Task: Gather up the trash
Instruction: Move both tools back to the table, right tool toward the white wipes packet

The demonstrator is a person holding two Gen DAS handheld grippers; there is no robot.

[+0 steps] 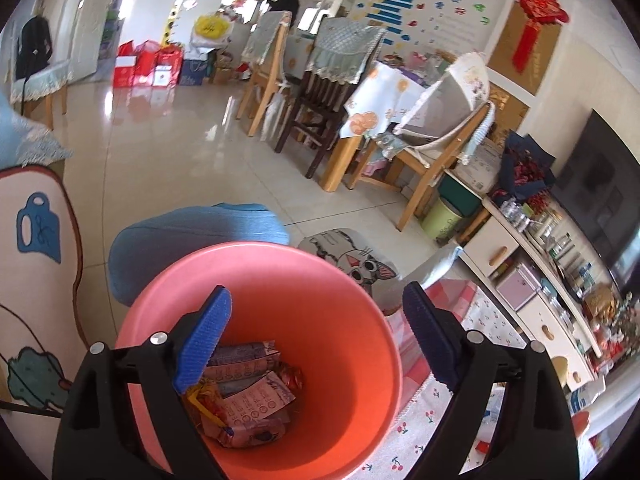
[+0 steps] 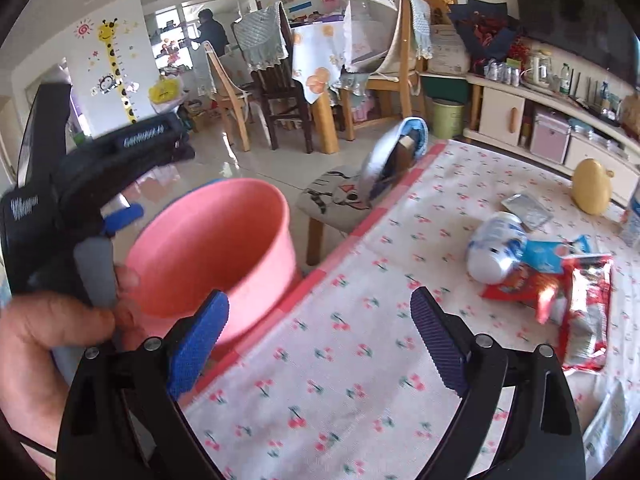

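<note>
A pink bucket [image 1: 340, 320] stands beside the table, with several crumpled wrappers [image 1: 248, 396] lying in its bottom. My left gripper [image 1: 316, 292] hangs open over the bucket's mouth with nothing between its fingers. In the right wrist view the pink bucket [image 2: 212, 248] is at the table's left edge, and a hand [image 2: 48, 340] holds the left gripper's handle beside it. My right gripper [image 2: 320, 296] is open and empty above the cherry-print tablecloth [image 2: 340, 360]. A crushed white bottle [image 2: 496, 248], a red wrapper [image 2: 584, 312], a blue-white packet [image 2: 548, 254] and a silver packet [image 2: 524, 208] lie on the cloth to the right.
A stool with a cat cushion [image 2: 336, 196] stands just beyond the table edge, and a blue padded stool [image 1: 200, 232] is behind the bucket. A yellow egg-shaped item [image 2: 592, 188] sits at the far right of the table. Dining chairs [image 1: 316, 92] and a low cabinet [image 1: 532, 308] lie beyond.
</note>
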